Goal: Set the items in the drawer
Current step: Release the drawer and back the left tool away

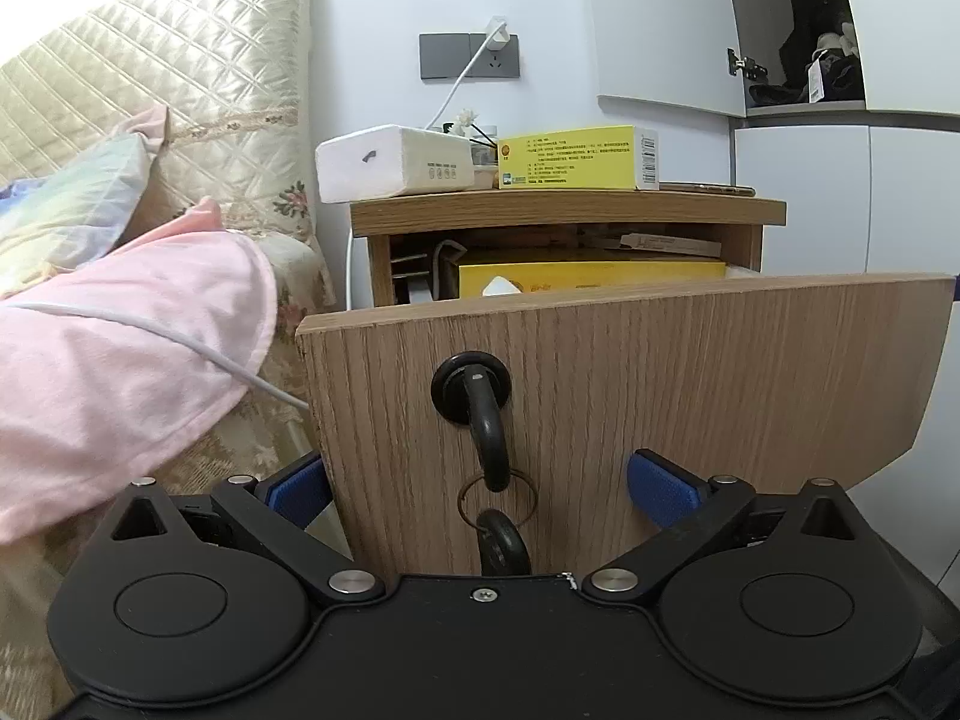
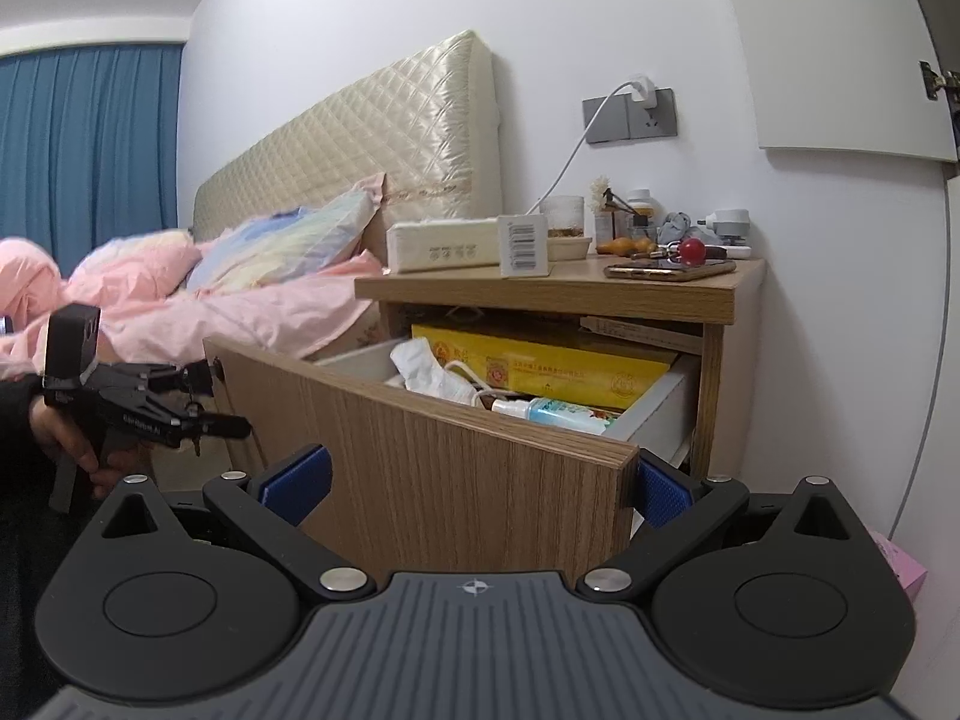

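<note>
The left gripper (image 1: pixel 483 483) is standing wide open and holding nothing, its blue pads (image 1: pixel 663 486) straddling the key (image 1: pixel 486 420) that is hanging from the lock in the drawer front (image 1: pixel 690 372). At far left the pink quilt (image 1: pixel 108 372) and a white cable (image 1: pixel 180 339) are spilling off the bed. On the nightstand top (image 1: pixel 564 207) a white tissue pack (image 1: pixel 393 163) and a yellow box (image 1: pixel 573 157) are waiting side by side, likely the items to go in; a phone (image 2: pixel 669 269) is lying further right. The drawer itself is standing pulled out, already crowded with a flat yellow carton (image 2: pixel 540 363), crumpled tissue (image 2: pixel 429 369) and a small spray bottle (image 2: pixel 555 411).

The right gripper (image 2: pixel 477 489) is also spread empty, with the front panel's right edge sitting between its pads, though contact cannot be judged. The cardboard box looks light, stiff and square-edged, and should be easiest to pinch across its narrow faces; the soft-wrapped tissue pack will probably give under pressure, so a mid-body hold is looking safest. Woodgrain laminate is covering the cabinet, smooth and hard.
</note>
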The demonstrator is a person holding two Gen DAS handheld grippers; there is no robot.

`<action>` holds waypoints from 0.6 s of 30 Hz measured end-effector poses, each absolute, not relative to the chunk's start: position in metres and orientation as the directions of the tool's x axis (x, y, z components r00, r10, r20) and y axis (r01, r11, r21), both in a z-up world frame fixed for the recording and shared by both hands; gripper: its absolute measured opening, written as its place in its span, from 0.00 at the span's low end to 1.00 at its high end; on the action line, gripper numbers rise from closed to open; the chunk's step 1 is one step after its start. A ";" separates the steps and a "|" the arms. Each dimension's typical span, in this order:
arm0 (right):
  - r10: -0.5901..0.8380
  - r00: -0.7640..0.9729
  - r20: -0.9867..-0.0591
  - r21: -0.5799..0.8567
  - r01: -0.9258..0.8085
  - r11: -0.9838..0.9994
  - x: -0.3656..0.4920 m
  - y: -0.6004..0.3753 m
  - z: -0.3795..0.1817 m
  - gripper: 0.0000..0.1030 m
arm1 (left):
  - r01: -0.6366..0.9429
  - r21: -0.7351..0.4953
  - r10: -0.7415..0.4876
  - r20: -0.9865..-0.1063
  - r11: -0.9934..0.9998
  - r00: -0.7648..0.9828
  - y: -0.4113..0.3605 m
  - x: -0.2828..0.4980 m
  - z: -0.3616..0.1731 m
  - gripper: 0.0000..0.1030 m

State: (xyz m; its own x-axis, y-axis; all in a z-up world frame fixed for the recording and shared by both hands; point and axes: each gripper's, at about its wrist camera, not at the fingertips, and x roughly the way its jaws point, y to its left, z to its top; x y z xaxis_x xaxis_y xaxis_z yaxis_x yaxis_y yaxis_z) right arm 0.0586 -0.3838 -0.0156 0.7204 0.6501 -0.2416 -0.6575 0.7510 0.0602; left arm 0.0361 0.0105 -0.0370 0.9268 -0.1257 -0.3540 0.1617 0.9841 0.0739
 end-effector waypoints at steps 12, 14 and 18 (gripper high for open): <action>0.493 0.853 -0.171 0.102 -0.482 0.870 0.006 -0.363 0.011 1.00 | 0.083 0.049 -0.062 -0.330 0.995 0.942 0.006 -0.007 -0.011 0.99; 0.483 0.865 -0.138 0.109 -0.472 0.875 -0.006 -0.358 0.018 1.00 | 0.058 0.041 -0.043 -0.308 0.997 0.950 0.007 -0.017 -0.002 0.99; 0.461 0.885 -0.070 0.124 -0.451 0.884 -0.029 -0.348 0.032 1.00 | 0.036 0.007 -0.033 -0.262 0.999 0.964 0.009 -0.035 0.014 0.99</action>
